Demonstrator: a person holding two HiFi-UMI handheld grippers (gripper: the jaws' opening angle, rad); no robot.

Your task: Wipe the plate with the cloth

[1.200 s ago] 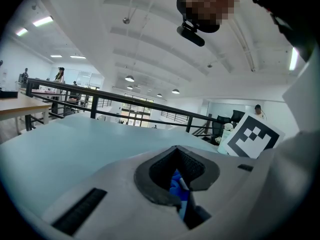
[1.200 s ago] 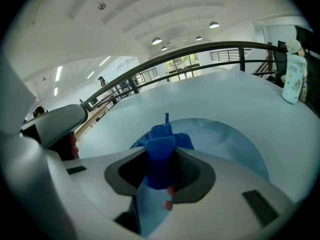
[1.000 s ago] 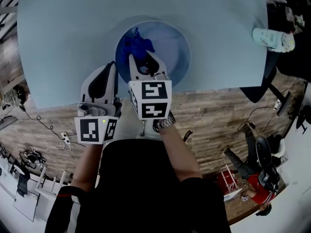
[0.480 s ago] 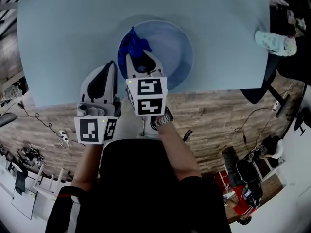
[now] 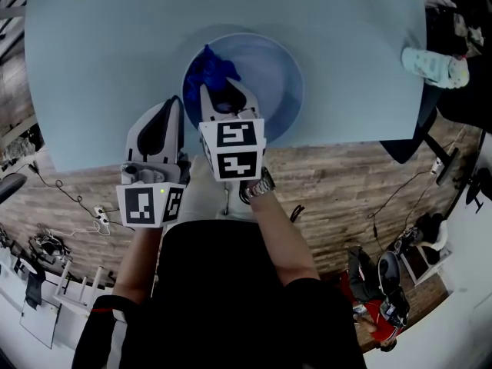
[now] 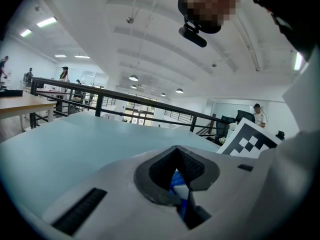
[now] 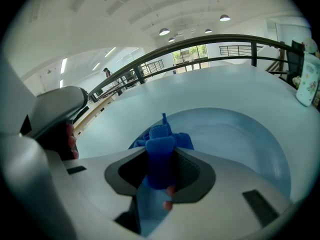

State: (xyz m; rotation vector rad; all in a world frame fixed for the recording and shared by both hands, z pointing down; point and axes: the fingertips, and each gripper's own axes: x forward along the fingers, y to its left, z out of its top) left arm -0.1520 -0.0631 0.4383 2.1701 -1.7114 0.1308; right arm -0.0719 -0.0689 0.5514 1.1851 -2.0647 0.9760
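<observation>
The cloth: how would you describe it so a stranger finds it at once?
On the pale table, at its near edge, sits a round blue plate. At the plate's left side lies the cloth, pinched by the right gripper. It is dark blue and crumpled; everything around is pale and smooth.

1 pale blue table [image 5: 100,52] fills the upper part of the head view, and 1 blue plate [image 5: 273,68] sits on it at top centre. 1 dark blue cloth [image 5: 209,69] is in the plate's upper left part. There are 2 grippers, the left gripper [image 5: 175,104] and the right gripper [image 5: 223,92]. There are 2 marker cubes, the left cube [image 5: 151,204] and the right cube [image 5: 233,151]. 1 pale packet [image 5: 433,64] lies at the upper right. In the left gripper view, 1 person [image 6: 257,113] shows at the right. The figures at far left are too small to count.
</observation>
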